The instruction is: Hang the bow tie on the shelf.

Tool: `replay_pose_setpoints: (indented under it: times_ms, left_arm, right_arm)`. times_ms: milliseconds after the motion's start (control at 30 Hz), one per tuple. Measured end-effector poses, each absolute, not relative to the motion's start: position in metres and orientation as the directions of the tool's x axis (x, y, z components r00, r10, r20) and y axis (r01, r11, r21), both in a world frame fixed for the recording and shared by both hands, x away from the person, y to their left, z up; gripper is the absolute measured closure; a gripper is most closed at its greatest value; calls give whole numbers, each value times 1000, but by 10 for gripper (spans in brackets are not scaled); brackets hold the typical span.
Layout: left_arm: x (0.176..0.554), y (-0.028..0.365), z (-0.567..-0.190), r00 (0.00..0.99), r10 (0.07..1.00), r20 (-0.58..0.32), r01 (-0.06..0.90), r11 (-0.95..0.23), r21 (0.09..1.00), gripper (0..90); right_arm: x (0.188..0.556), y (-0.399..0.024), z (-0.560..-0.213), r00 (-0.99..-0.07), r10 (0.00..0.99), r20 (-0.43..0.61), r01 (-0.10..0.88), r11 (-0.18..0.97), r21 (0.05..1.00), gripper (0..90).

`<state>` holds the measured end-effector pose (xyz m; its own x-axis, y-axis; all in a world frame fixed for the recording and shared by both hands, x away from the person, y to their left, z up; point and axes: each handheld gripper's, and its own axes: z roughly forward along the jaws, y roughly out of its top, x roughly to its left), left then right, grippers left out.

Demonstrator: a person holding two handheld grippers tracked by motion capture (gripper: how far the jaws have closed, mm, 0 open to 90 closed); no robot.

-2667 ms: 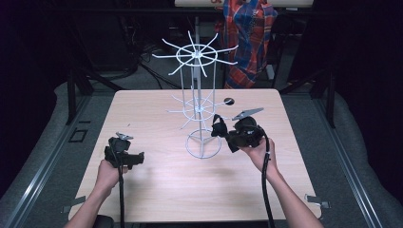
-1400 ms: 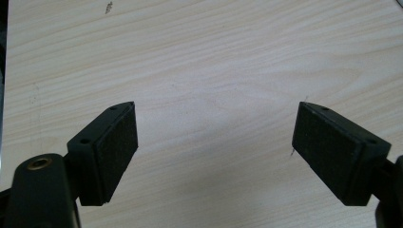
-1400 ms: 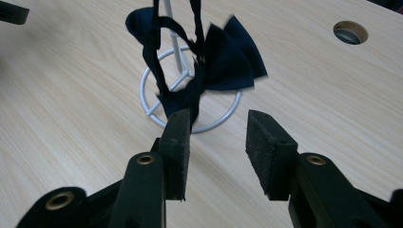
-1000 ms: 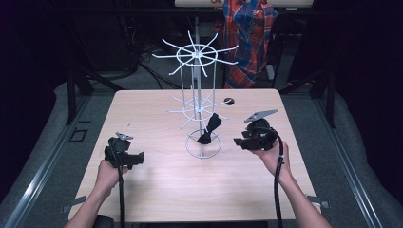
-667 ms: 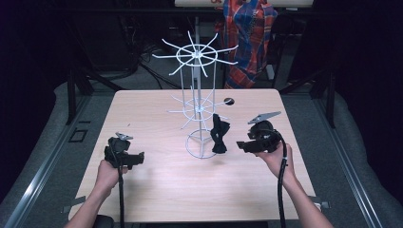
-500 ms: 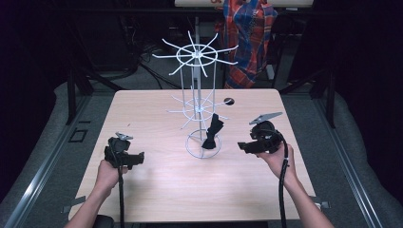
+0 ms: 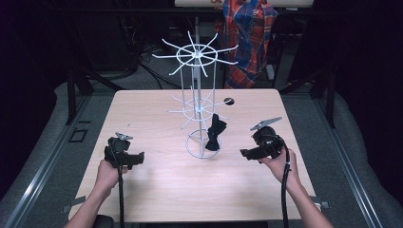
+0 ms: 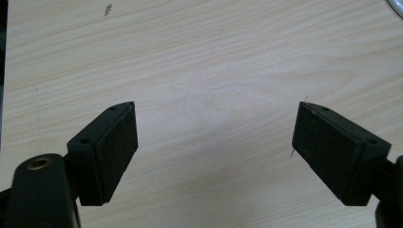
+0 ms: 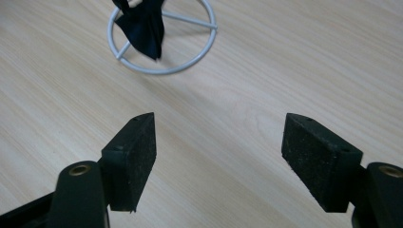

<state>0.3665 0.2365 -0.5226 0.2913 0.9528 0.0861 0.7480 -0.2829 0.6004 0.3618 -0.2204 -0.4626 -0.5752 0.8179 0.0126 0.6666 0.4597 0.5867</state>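
Note:
A white wire rack [image 7: 197, 95] with two tiers of spokes stands mid-table. From a lower spoke hangs a black bow tie [image 7: 215, 133], dangling over the rack's base ring [image 9: 190, 66]; the bow tie [image 9: 142, 23] also shows at the top of the right gripper view. My right gripper [image 7: 244, 153] sits to the right of the rack, apart from the bow tie. Its jaws have just been opening, and the right gripper [image 9: 218, 152] has only bare table between them. My left gripper [image 7: 140, 156] rests at the table's left, and the left gripper [image 8: 216, 137] stands open over bare wood.
A small dark round object [image 7: 229, 101] lies on the wooden table [image 7: 157, 190] behind the rack. A plaid cloth [image 7: 247, 38] hangs beyond the far edge. Dark floor and rails surround the table.
The right gripper let go of the bow tie beside the rack and drew back to the right with wider jaws. The bow tie now hangs free and has swung a little. The left gripper stayed put.

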Motion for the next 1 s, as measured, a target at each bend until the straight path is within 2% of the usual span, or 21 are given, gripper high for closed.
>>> replay_pose_setpoints:
  times_ms: [533, 833, 1000]
  left_arm:
    - [367, 236, -523, 291, 953, 82, 749, -280, 600, 156]
    - [367, 235, -523, 294, 952, 87, 748, -286, 599, 156]
    - [367, 234, -523, 296, 951, 90, 748, -289, 597, 156]
  right_arm:
    - [346, -233, -488, -607, 794, 35, 701, 514, 494, 164]
    - [334, -241, -506, -620, 784, 30, 731, 563, 386, 144]
    - [335, -239, -511, -623, 782, 28, 734, 572, 367, 142]
